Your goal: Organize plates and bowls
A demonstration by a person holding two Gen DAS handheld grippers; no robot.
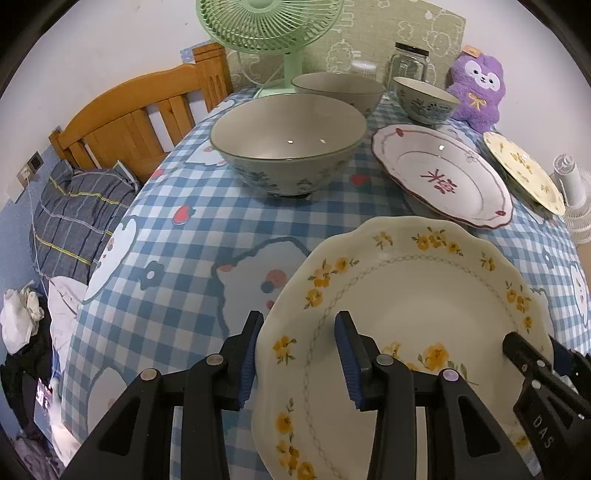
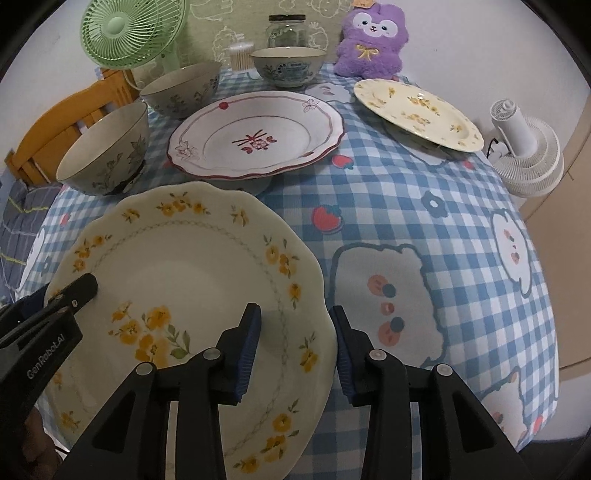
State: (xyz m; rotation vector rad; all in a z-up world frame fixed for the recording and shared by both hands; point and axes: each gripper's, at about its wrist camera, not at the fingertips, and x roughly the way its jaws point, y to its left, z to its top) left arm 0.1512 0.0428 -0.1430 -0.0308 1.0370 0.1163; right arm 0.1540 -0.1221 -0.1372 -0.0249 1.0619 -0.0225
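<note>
- The large yellow-flowered plate (image 1: 406, 314) lies nearest on the blue checked tablecloth (image 1: 177, 258), at about 6 o'clock of the table in both views.
- The left gripper (image 1: 300, 354) straddles the plate's 9 o'clock rim: one blue pad sits outside the edge, the other over the plate's face. Whether the pads press the rim I cannot tell.
- The right gripper (image 2: 295, 347) straddles the opposite, 3 o'clock rim in the same way, with one pad over the plate (image 2: 192, 295) and one just beyond the edge. Its grip cannot be told either.
- At 12 o'clock of that plate stands the white plate with red trim (image 2: 255, 136).
- At 10 o'clock sit two large grey-green bowls, the nearer bowl (image 1: 288, 144) and the farther bowl (image 1: 338, 90) behind it.
- A smaller blue-patterned bowl (image 2: 288, 66) stands at the far edge.
- A second, smaller yellow-flowered plate (image 2: 417, 110) lies at 2 o'clock.
- Along the back stand a green fan (image 2: 129, 33), a glass jar (image 2: 286, 29) and a purple plush toy (image 2: 371, 40).
- A white fan (image 2: 528, 155) sits at 3 o'clock, off the table's edge.
</note>
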